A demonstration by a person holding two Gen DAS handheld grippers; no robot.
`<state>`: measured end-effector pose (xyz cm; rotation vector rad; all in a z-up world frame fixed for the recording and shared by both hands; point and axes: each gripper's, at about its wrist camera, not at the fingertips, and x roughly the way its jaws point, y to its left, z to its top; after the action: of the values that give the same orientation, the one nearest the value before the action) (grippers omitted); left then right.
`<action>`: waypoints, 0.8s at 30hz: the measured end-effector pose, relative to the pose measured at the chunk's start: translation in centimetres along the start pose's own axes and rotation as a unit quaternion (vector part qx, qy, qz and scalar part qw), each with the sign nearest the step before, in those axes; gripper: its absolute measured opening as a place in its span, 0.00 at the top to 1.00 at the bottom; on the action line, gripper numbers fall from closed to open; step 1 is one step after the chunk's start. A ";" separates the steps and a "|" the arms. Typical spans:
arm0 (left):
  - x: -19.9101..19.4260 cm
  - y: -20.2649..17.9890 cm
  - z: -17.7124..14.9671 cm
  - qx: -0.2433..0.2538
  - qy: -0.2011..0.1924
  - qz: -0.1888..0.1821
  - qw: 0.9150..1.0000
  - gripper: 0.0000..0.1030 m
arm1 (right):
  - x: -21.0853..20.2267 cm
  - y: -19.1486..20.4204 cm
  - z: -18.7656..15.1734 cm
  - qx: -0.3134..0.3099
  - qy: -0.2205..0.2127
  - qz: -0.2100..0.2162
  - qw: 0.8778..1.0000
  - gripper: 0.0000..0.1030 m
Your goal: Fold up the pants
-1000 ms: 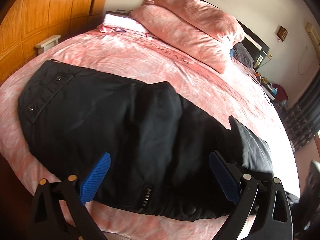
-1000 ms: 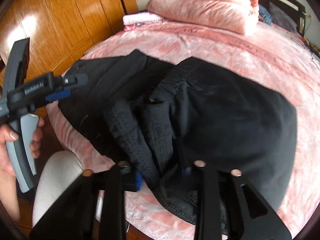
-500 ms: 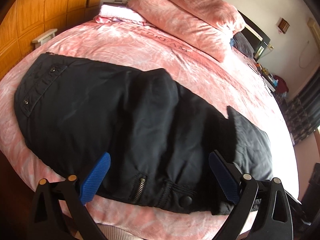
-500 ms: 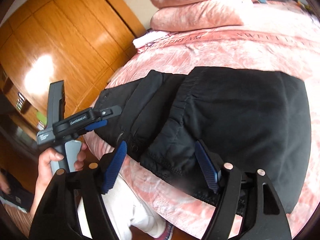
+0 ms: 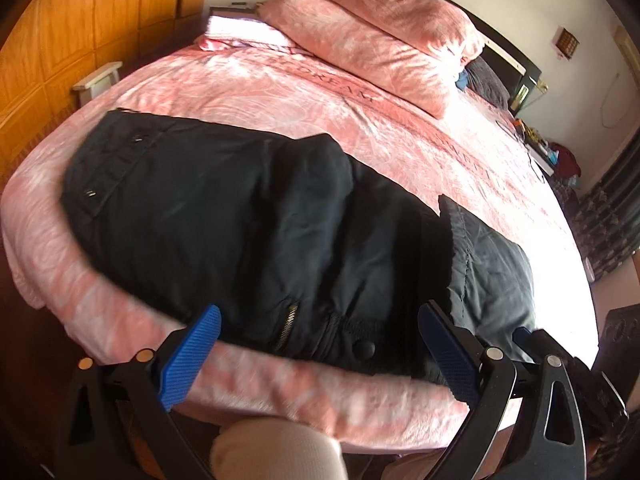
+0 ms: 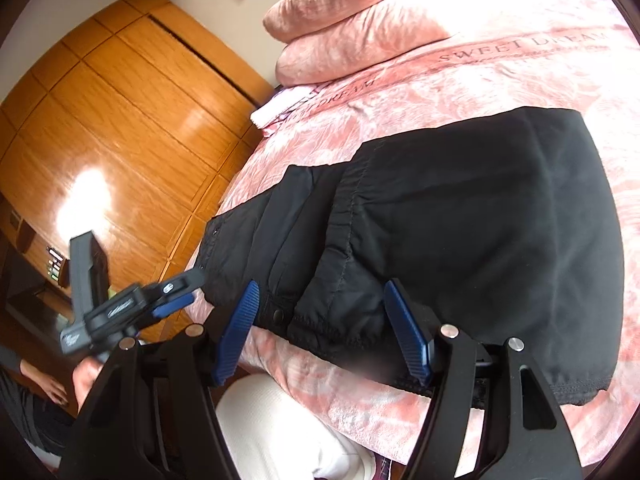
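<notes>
Black pants point(image 5: 240, 220) lie folded over on the pink bed point(image 5: 280, 92), with the snap waistband at the left and a zipper near the front edge. My left gripper point(image 5: 320, 344) hovers open over the bed's near edge, with nothing between its blue pads point(image 5: 192, 356). In the right wrist view the pants point(image 6: 480, 220) spread to the right, the gathered hem nearest. My right gripper point(image 6: 322, 332) stands open just short of that hem, not touching the cloth. The left gripper point(image 6: 184, 292) shows at the left of that view, held in a hand.
Two pink pillows point(image 5: 380, 40) are stacked at the head of the bed, with a folded white cloth point(image 5: 240, 32) beside them. A wooden wardrobe point(image 6: 120, 140) and a small white stool point(image 5: 96, 80) stand to the left. A person's light trouser leg point(image 6: 280, 432) presses the bed edge.
My right gripper let go of the bunched pants fabric, opened, rolled and drew back. The left gripper pulled back toward the bed's edge, still open.
</notes>
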<state>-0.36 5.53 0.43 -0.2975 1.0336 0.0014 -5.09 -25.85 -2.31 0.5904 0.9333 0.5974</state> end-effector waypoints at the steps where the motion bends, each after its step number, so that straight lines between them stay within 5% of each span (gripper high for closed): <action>1: -0.5 0.4 -0.1 -0.002 -0.002 0.004 1.000 0.04 | -0.1 0.1 0.1 0.005 -0.001 -0.001 1.000 0.36; 10: -0.4 3.0 -0.5 -0.033 -0.006 -0.013 0.999 0.04 | -1.6 1.5 -0.2 -0.011 -0.015 -0.039 0.999 0.36; 24: 5.9 2.7 0.3 0.043 0.053 0.013 0.998 0.04 | 4.7 4.5 -2.6 -0.123 0.052 -0.145 0.980 0.36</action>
<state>2.58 7.36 -5.05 -0.2072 1.1400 -0.0348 -6.12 -18.96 -3.00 0.1970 1.0038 0.4734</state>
